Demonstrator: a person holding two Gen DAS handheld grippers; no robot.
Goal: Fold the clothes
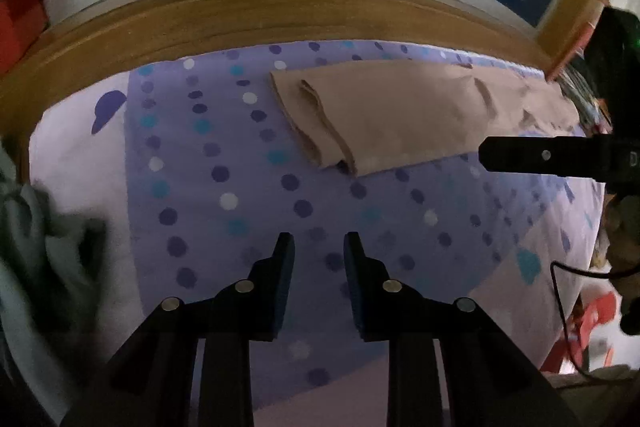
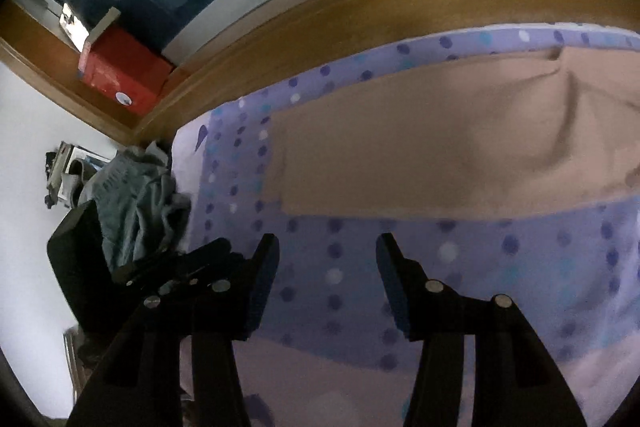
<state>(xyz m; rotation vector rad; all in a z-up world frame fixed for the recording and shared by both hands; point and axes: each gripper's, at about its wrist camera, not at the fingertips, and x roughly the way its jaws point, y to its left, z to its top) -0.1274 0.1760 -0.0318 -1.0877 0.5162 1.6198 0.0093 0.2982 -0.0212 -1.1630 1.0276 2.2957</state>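
A beige garment [image 1: 404,115] lies flat and folded lengthwise on the purple dotted bedsheet [image 1: 224,187], near the bed's far side. It fills the upper right of the right wrist view [image 2: 440,151]. My left gripper [image 1: 319,239] is open and empty above the sheet, short of the garment's near edge. My right gripper [image 2: 326,241] is open and empty, just short of the garment's near edge. The right gripper also shows from the side in the left wrist view [image 1: 486,153]. The garment's right end is partly hidden.
A wooden bed frame [image 1: 240,15] runs along the far side below a window. A grey-green heap of clothes [image 2: 136,199] lies at the bed's left end. A red box [image 2: 124,71] sits on the ledge. A black cable [image 1: 560,311] hangs at right.
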